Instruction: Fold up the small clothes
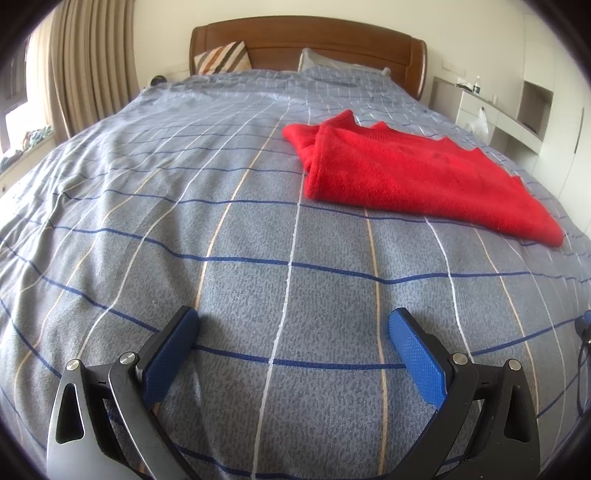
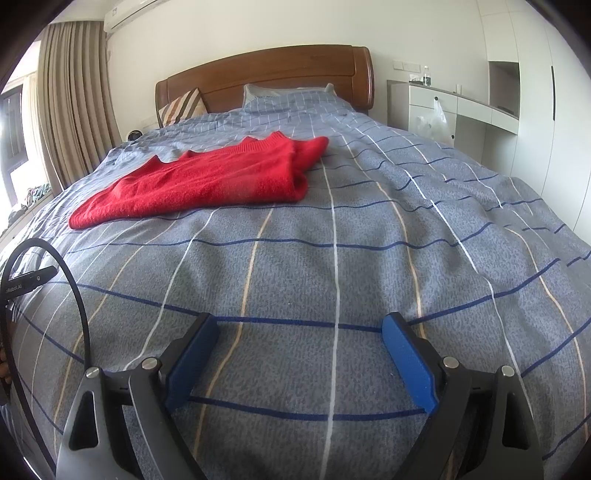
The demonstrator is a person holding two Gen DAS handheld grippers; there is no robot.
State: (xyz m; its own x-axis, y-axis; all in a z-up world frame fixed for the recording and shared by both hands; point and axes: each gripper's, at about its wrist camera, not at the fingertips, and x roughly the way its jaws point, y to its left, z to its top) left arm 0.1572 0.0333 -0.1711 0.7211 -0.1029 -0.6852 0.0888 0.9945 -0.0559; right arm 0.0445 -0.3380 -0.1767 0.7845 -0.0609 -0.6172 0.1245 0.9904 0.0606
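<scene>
Red knit garment (image 1: 417,173) lying on the checked bedspread (image 1: 184,221), upper right of the left wrist frame; same piece (image 2: 207,181) sitting upper left in the right wrist frame; looking already doubled over, layered edges stacking at the end toward the middle of the bed, likely part-folded and waiting for the next fold; counting one garment only.

Left gripper (image 1: 293,336) hovering low over bare bedspread at bottom centre, jaws spread wide, holding nothing; well apart from the garment; blue pads (image 1: 413,362) facing inward, two showing.

Right gripper (image 2: 301,332) doing the same in its own view, bottom centre, jaws wide apart and empty; probably both staging short of the cloth, one at each side, so each can be taking an edge.

Black cable (image 2: 74,295) looping at lower left of the right wrist frame, likely belonging to the other unit.

Further out: wooden headboard (image 2: 266,74) at top centre; two pillows, striped (image 2: 181,107) and grey (image 2: 273,94); beige curtains (image 2: 70,99) at upper left; white cabinets (image 2: 461,107) at upper right; one air conditioner (image 2: 129,13) at top left.
</scene>
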